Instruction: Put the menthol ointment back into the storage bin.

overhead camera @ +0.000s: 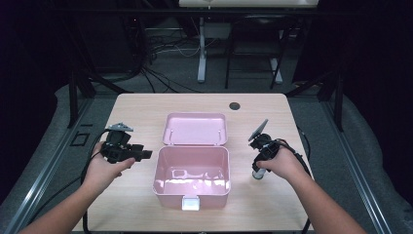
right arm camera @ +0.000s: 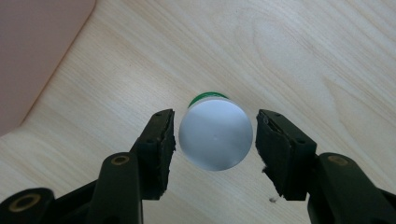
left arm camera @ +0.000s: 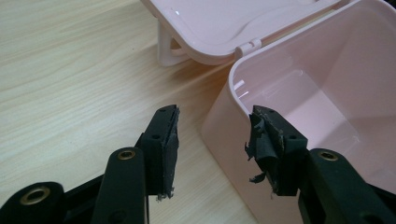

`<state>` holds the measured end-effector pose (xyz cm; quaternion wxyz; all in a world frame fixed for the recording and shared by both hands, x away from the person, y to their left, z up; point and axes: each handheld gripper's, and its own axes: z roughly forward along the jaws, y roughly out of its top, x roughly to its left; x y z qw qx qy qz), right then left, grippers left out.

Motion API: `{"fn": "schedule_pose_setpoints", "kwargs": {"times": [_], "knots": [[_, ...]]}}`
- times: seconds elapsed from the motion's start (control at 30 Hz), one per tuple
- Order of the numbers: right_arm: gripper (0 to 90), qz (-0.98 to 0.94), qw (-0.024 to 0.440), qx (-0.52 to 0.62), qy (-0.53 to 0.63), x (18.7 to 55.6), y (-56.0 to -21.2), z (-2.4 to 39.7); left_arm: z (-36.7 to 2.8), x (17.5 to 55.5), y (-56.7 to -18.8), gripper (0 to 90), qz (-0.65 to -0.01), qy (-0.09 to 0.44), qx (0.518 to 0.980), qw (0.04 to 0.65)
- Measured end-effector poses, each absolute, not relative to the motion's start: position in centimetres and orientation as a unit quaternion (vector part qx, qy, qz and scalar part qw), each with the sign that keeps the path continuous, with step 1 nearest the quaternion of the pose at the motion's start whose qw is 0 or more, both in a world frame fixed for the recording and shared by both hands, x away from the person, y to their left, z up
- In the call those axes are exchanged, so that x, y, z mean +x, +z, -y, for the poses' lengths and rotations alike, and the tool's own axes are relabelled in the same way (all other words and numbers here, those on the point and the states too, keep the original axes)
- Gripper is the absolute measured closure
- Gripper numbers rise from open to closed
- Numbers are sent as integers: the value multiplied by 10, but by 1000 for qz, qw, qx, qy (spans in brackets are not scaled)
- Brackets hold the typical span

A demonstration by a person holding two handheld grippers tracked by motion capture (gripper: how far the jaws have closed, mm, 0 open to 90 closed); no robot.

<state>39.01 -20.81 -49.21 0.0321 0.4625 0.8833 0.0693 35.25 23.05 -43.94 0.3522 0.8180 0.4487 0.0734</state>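
Two grippers over the desk. Left gripper: held level beside the open pink box, aimed at its left wall, jaws apart, gripping nothing. Right gripper: pointed straight down over an upright white-capped bottle standing right of the box, jaws wide, flanking the cap with small gaps, not touching.

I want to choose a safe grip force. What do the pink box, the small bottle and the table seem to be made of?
Pink box: probably glossy moulded plastic; its inner walls show bright reflections.
Bottle: likely plastic with a smooth, matte silver-grey cap and a green part below; metal cannot be ruled out.
Table: pale wood or wood-look laminate, with visible grain and a low sheen.
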Motion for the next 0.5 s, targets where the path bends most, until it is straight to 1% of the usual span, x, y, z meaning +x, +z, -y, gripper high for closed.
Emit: {"fn": "schedule_pose_setpoints", "kwargs": {"times": [0.37, 0.5], "knots": [[473, -886, 38, 459, 59, 391, -499, 206, -231, 353, -441, 519, -450, 73, 817, 354], [477, -882, 32, 466, 62, 391, -501, 205, -231, 353, -441, 519, -451, 73, 816, 354]]}}
